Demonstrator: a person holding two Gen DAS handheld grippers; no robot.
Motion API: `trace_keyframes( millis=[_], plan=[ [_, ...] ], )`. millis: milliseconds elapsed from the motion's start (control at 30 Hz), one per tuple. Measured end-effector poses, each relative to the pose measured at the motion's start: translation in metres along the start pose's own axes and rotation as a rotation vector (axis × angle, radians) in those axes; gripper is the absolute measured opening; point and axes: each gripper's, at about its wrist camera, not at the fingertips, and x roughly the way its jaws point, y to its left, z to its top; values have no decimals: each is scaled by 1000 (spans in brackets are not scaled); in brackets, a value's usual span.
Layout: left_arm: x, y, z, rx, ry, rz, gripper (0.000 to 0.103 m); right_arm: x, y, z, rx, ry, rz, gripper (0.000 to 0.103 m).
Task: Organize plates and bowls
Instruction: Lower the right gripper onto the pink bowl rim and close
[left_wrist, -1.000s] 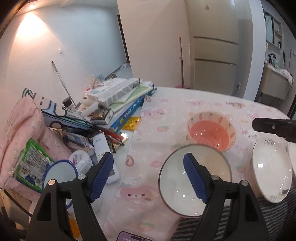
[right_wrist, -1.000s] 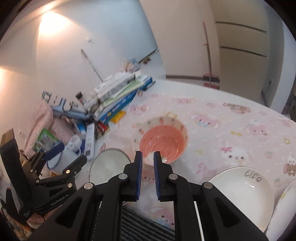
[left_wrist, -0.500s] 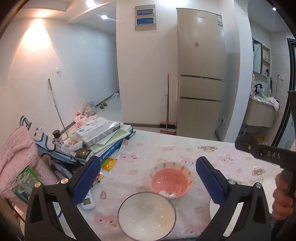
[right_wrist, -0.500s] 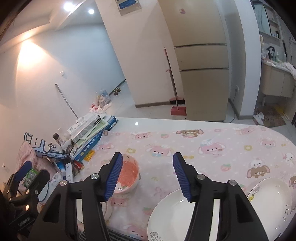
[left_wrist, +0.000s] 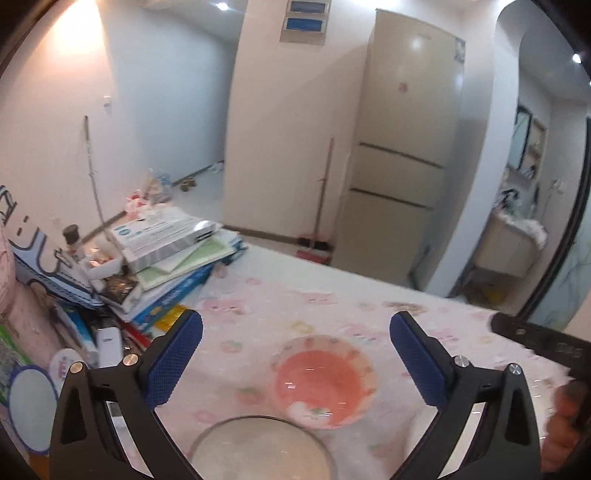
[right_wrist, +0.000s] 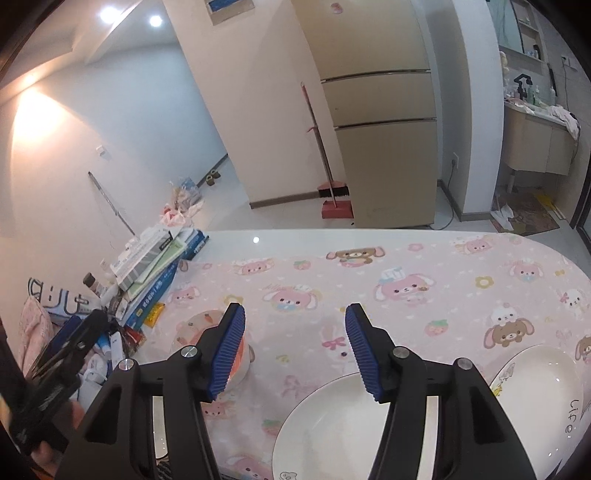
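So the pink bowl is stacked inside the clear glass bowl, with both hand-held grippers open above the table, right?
Not quite. The pink bowl sits on the tablecloth by itself, just beyond the clear glass bowl, not inside it; the left wrist view shows this. The rest holds: the left hand-held gripper and right hand-held gripper are both open, holding nothing.

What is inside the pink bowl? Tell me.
Nothing shows inside the pink bowl: its orange-pink inside is bare apart from light glints and a pale patch at the near wall. The picture is blurred, so small crumbs cannot be ruled out. In the right wrist view a finger covers it.
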Motion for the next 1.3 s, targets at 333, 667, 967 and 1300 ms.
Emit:
trace_keyframes(
  millis=[333, 667, 967, 1300],
  plan=[
    [46, 40, -15, -115, 126, -25, 99, 34, 48, -2, -67, 68, -62, 59],
    [68, 45, -27, -147, 221, -31, 94, 61, 61, -4, 73, 170, 81, 59],
    [91, 57, -34, -206, 333, -23, 80, 80, 42, -12, 51, 229, 56, 59],
    [106, 41, -45, -142, 411, -14, 58, 106, 34, -22, 53, 313, 146, 59]
  ],
)
